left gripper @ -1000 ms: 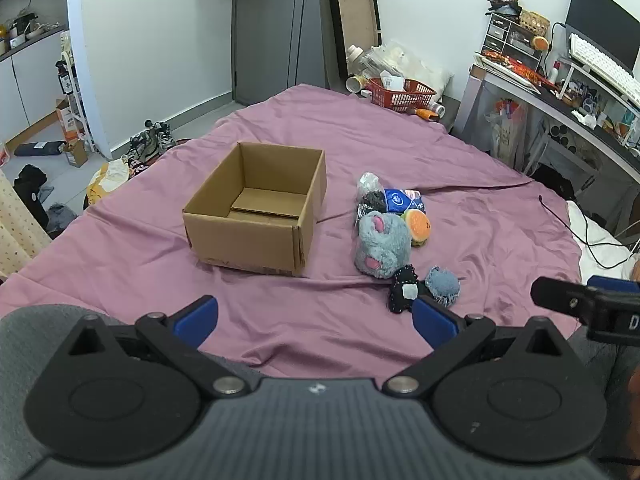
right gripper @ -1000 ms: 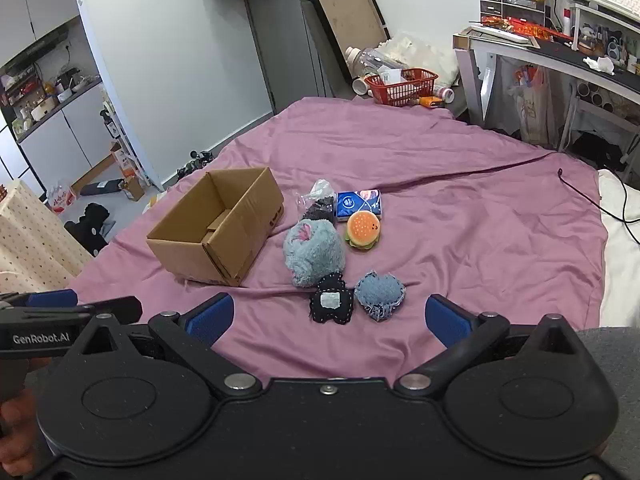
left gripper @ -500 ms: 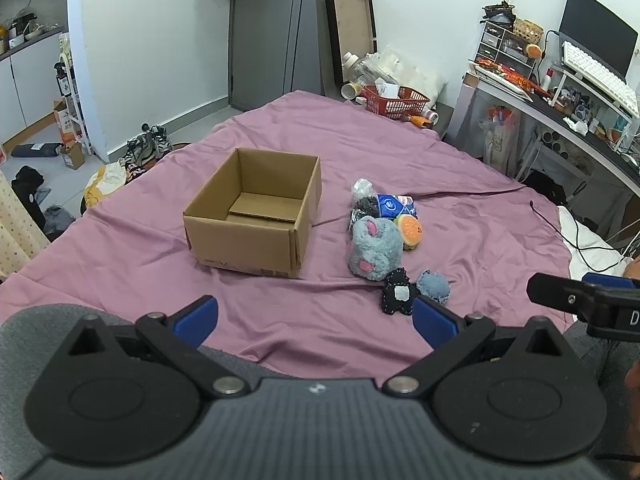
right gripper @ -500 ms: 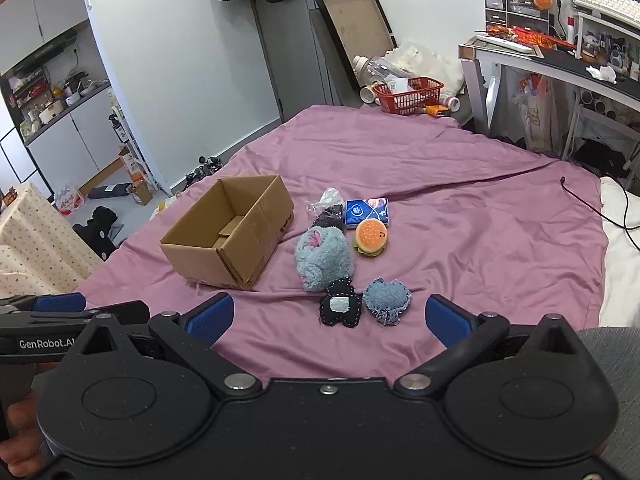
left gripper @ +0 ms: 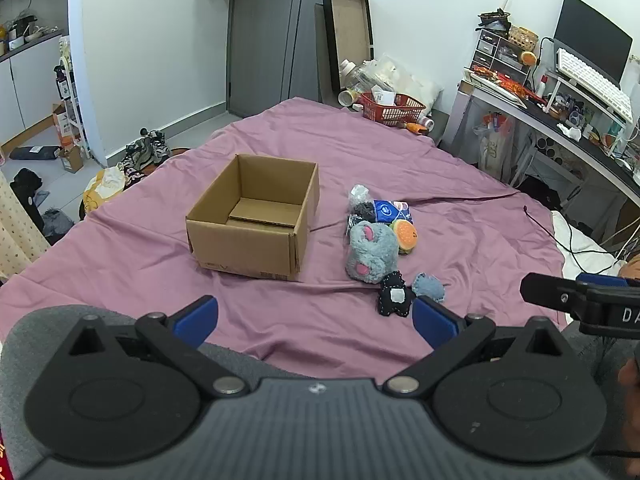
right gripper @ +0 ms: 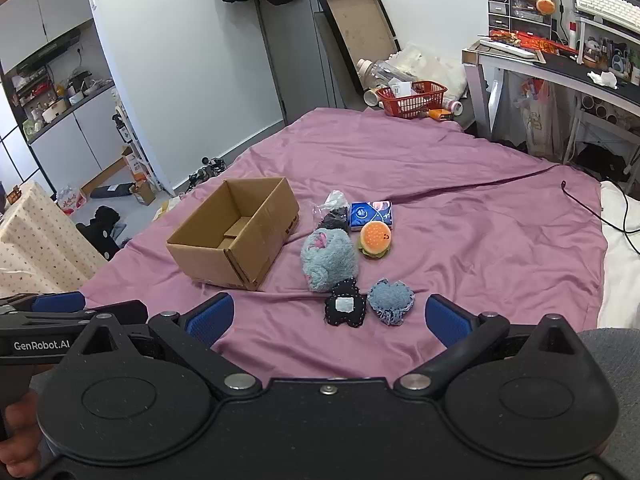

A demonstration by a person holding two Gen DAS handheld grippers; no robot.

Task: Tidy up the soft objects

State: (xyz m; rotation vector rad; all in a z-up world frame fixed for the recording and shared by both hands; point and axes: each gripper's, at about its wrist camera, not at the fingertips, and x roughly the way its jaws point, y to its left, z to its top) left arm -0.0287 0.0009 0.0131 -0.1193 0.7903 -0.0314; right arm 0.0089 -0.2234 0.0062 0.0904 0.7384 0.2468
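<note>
An open, empty cardboard box (left gripper: 256, 236) (right gripper: 236, 236) stands on the purple bedspread (left gripper: 460, 216). Right of it lies a cluster of soft things: a grey-blue furry plush (left gripper: 372, 250) (right gripper: 328, 258), a burger plush (right gripper: 375, 239) (left gripper: 405, 235), a black fabric figure (right gripper: 346, 309) (left gripper: 394, 300), a denim heart (right gripper: 391, 300) (left gripper: 429, 286), a blue tissue pack (right gripper: 370, 214) and a clear bag with dark contents (right gripper: 334, 212). My left gripper (left gripper: 316, 318) is open and empty, held back from the box. My right gripper (right gripper: 330, 316) is open and empty, just short of the black figure.
A red basket (right gripper: 412, 98) and bottles sit beyond the bed's far edge. A cluttered desk (left gripper: 560, 120) runs along the right. A black cable (right gripper: 580, 204) lies on the bed at right. Shoes and clutter lie on the floor at left.
Both grippers have tilted up and pulled back a little, so the box and toys sit slightly farther and more of the room shows. Nothing on the bed has moved.
</note>
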